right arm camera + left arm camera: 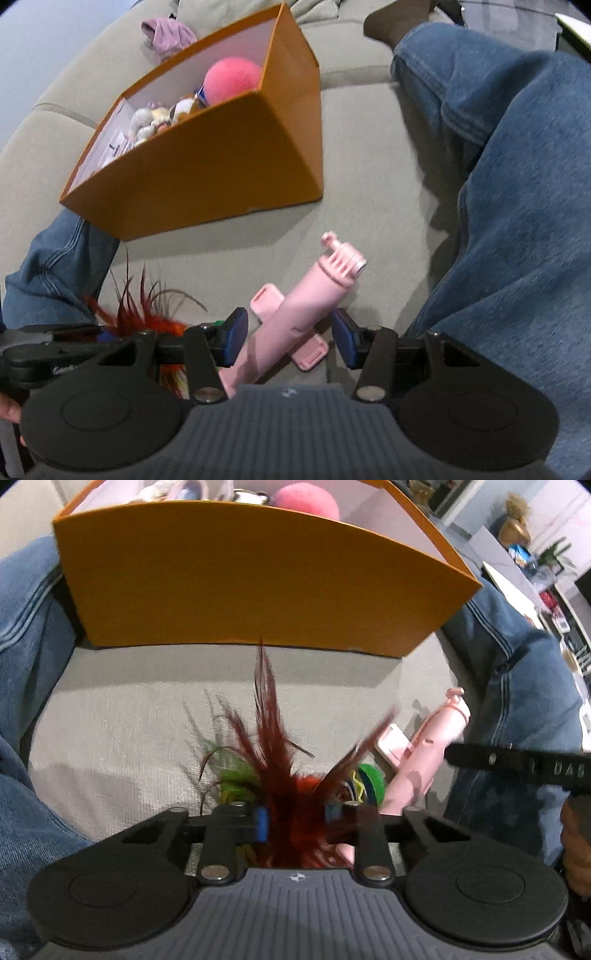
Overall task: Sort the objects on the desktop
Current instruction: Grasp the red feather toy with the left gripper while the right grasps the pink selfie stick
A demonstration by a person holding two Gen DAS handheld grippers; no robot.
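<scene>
Left claw (pixel 295 821): blue pads set either side of the feather toy, narrow gap; whether they press the feathers I cannot tell (the tuft hides the contact).
Feather toy (pixel 273 746): dark red, orange and green plumes lying on the grey sofa cushion (pixel 129 720), its tip toward 12 o'clock, just short of the orange box; some small green and yellow bits lie at its 3 o'clock side.
Right claw (pixel 288 339): released, pads standing apart around the pink selfie stick without touching it.
Pink selfie stick (pixel 295 314): on the cushion, its ridged head toward 1 o'clock, crossing over a flat pink phone clamp (pixel 312 356).
Orange box (pixel 207 170): open-topped, at 11 o'clock of the right claw, well apart from the stick; inside it a pink fuzzy ball (pixel 231 79) and small plush figures (pixel 155 120).
Person: legs in blue jeans (pixel 517 166) flank the cushion on both sides.
Lilac cloth (pixel 168 35): beyond the box (crumpled, on the sofa).
</scene>
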